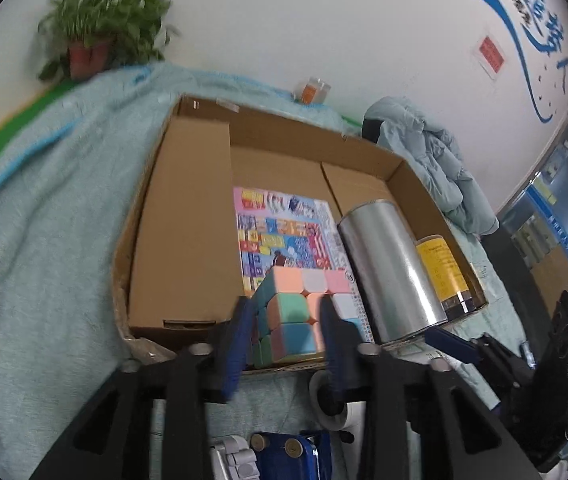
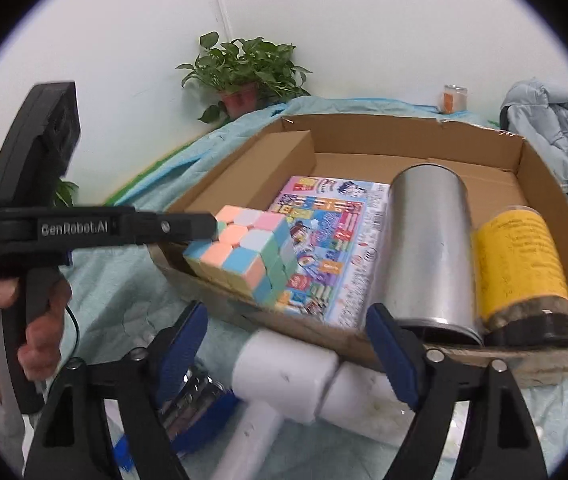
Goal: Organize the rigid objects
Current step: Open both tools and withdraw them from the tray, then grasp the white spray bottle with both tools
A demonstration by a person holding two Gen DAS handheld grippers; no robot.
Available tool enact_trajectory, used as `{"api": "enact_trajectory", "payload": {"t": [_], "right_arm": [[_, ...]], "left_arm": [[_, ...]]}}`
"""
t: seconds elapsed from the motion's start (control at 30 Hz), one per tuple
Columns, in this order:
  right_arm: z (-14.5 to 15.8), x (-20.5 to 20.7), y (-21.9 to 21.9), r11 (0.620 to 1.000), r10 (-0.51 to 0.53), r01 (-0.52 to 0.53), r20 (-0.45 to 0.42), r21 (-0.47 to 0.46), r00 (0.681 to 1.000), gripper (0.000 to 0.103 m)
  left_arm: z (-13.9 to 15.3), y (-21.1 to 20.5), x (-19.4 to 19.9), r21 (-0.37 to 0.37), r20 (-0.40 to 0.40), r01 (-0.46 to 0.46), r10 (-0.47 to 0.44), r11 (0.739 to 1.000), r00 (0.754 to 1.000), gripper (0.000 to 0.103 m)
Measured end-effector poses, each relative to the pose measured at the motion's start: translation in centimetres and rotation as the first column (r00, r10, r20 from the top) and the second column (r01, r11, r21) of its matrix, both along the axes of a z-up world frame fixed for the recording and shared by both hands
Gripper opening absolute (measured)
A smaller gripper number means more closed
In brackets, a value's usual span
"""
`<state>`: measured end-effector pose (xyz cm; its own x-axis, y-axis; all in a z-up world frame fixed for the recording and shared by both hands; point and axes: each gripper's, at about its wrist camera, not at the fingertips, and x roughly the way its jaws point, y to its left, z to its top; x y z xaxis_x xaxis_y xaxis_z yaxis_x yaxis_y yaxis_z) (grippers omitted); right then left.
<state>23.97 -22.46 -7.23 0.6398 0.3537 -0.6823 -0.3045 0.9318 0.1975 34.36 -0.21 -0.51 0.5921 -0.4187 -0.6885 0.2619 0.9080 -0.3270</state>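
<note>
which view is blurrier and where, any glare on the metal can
Left wrist view: motion-smeared, worst on the potted plant and the blanket; the silver can carries a broad pale sheen. Right wrist view: sharper on the cube and the cardboard box, fisheye-bent at the edges, only soft highlights on the can.

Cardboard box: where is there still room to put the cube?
Bare floor shows at the back of the cardboard box, behind the colourful book and silver can. The right side is crowded by the yellow jar.
</note>
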Motion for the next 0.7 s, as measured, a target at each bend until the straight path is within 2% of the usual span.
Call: {"api": "enact_trajectory", "payload": {"t": [0.03,0.07,0.1,0.13,0.17,0.2,0.23,0.3,0.43,0.57,0.67,0.7], "right_arm": [[0.1,-0.7,-0.4,0.999,-0.009,0.010,0.019,-0.033,1.000,0.082],[0.1,-1.2,-0.7,0.998,-0.014,0.016,0.033,-0.055,0.999,0.082],[0.2,-1.9,-1.3,0.997,-0.016,0.019,0.046,-0.072,0.999,0.082],[0.1,-2.5,-2.1,0.997,-0.010,0.014,0.053,-0.071,0.999,0.082],[0.1,-3.1,-3.0,0.998,0.001,0.003,0.056,-0.057,0.998,0.082],[0.0,-3.9,-4.2,0.999,0.021,-0.019,0.057,-0.036,0.998,0.082],[-0.2,-4.6,-5.4,0.999,0.043,-0.042,0.058,-0.024,0.997,0.082],[-0.8,-5.2,-7.6,0.998,0.057,-0.055,0.051,-0.044,0.997,0.082],[-3.0,-3.5,-11.4,0.994,0.073,-0.074,-0.019,-0.083,0.997,0.082],[-4.8,-1.2,-12.8,0.992,0.070,-0.077,-0.067,-0.104,0.995,0.082],[-5.4,-1.1,-12.7,0.992,0.077,-0.090,-0.133,-0.093,0.988,0.083],[-5.3,-1.9,-12.1,0.987,0.094,-0.111,-0.146,-0.114,0.985,0.083]], "left_arm": [[0.7,-0.1,-1.2,0.012,0.056,-0.027,0.026,1.000,0.998,0.073],[1.4,-0.2,-2.3,0.015,0.116,-0.058,0.056,0.998,0.992,0.097],[2.1,-0.3,-3.7,0.011,0.183,-0.083,0.079,0.997,0.980,0.103],[2.6,-0.6,-5.3,0.012,0.252,-0.093,0.087,0.996,0.964,0.103],[3.0,-1.4,-6.8,0.036,0.291,-0.082,0.068,0.996,0.954,0.103],[3.0,-2.0,-7.6,0.064,0.296,-0.074,0.052,0.995,0.954,0.103],[2.7,-2.9,-8.4,0.095,0.281,-0.073,0.044,0.993,0.959,0.103],[1.7,-4.2,-9.6,0.100,0.240,-0.072,0.046,0.992,0.970,0.103],[-0.3,-6.6,-10.9,0.034,0.135,-0.039,0.034,0.999,0.990,0.103],[-1.9,-8.4,-11.9,0.026,0.073,-0.024,0.022,0.999,0.997,0.103],[-2.9,-9.3,-12.1,0.061,0.023,-0.024,0.023,0.998,0.999,0.103],[-3.2,-9.6,-12.0,0.064,0.011,-0.021,0.020,0.998,1.000,0.103]]}}
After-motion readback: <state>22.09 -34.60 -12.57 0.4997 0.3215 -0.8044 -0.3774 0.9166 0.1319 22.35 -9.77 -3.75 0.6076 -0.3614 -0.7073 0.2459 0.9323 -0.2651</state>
